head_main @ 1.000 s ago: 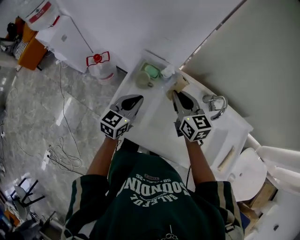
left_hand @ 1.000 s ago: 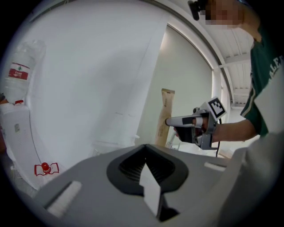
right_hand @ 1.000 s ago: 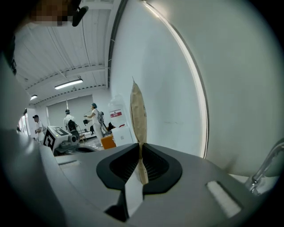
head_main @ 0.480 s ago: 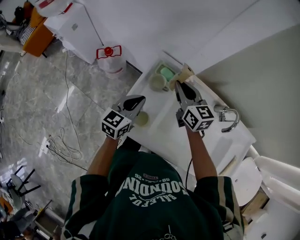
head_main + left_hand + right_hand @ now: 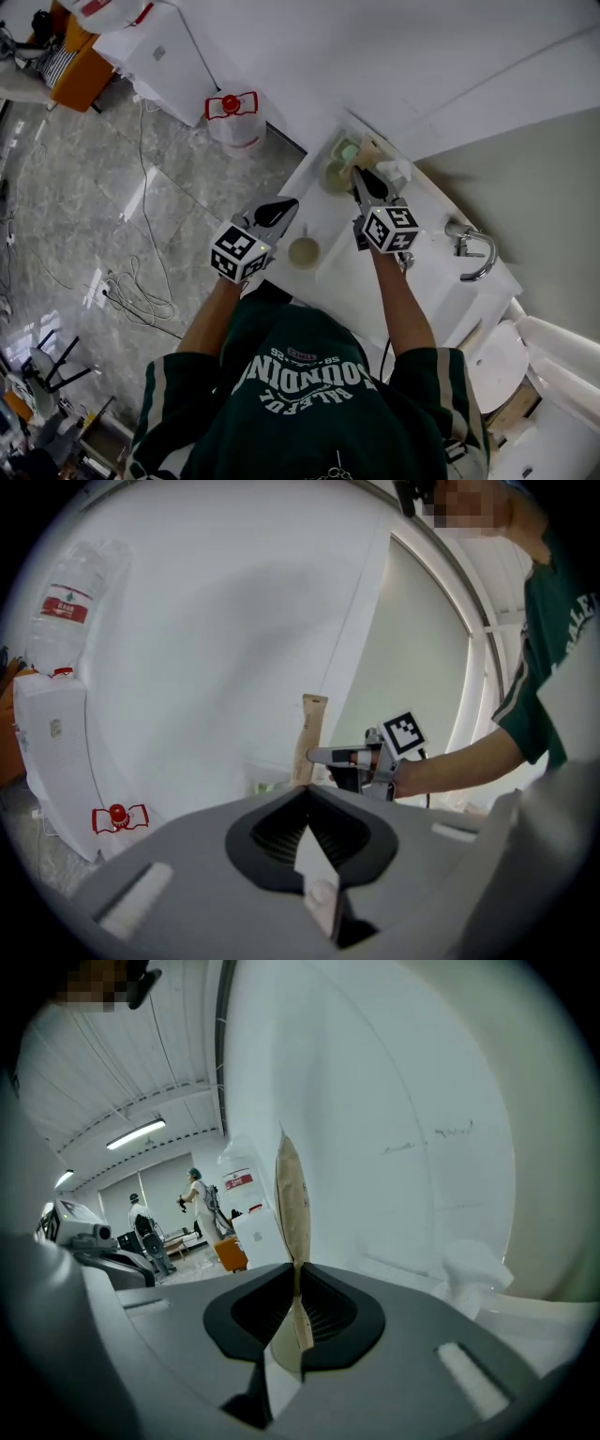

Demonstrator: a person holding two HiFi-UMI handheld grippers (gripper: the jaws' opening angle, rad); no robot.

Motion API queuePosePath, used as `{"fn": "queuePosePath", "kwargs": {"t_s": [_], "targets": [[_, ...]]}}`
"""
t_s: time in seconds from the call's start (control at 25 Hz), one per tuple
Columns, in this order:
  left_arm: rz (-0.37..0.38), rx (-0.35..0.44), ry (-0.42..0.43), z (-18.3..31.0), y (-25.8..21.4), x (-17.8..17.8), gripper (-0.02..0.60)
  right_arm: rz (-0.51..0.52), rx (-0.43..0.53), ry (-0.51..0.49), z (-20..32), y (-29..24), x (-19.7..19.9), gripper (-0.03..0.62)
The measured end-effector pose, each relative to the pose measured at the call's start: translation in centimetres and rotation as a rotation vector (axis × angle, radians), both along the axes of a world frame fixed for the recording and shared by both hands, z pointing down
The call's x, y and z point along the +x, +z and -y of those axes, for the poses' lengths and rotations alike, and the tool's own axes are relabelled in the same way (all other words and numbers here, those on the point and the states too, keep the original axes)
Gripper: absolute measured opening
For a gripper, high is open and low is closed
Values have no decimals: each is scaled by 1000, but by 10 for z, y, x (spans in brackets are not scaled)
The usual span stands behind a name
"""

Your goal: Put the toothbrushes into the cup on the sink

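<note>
Head view, left to right: my left gripper (image 5: 286, 204) is closed to a point with nothing in it, over the front left edge of the sink (image 5: 349, 274). The cup (image 5: 304, 251) now shows clear just beside it, more exposed than a second ago. My right gripper (image 5: 360, 178) stays clamped on the paper-wrapped toothbrush (image 5: 368, 150), which has shifted toward the back left corner, beside the soap dish (image 5: 349, 150). Judgement: the brush is secured but not yet delivered, and the cup is accessible.

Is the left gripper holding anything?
No, the left gripper has its jaws together with nothing between them.
</note>
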State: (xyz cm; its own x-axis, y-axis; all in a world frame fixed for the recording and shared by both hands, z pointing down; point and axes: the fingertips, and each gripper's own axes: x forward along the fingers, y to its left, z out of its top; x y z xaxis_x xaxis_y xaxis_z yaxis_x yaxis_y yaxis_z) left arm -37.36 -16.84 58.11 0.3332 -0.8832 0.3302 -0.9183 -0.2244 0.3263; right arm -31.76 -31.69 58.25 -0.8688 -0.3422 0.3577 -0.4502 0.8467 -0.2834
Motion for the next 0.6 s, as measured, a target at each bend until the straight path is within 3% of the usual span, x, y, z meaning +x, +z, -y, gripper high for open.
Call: {"fn": "queuePosePath", "kwargs": {"t_s": [0.28,0.6], "targets": [[-14,-6,36,7,5,-6,51,-121,-64,4,-10,42,-8,34],[-18,12,60,14,2,-3,51,-263,-117,-68,-26,74,-4,41]]}}
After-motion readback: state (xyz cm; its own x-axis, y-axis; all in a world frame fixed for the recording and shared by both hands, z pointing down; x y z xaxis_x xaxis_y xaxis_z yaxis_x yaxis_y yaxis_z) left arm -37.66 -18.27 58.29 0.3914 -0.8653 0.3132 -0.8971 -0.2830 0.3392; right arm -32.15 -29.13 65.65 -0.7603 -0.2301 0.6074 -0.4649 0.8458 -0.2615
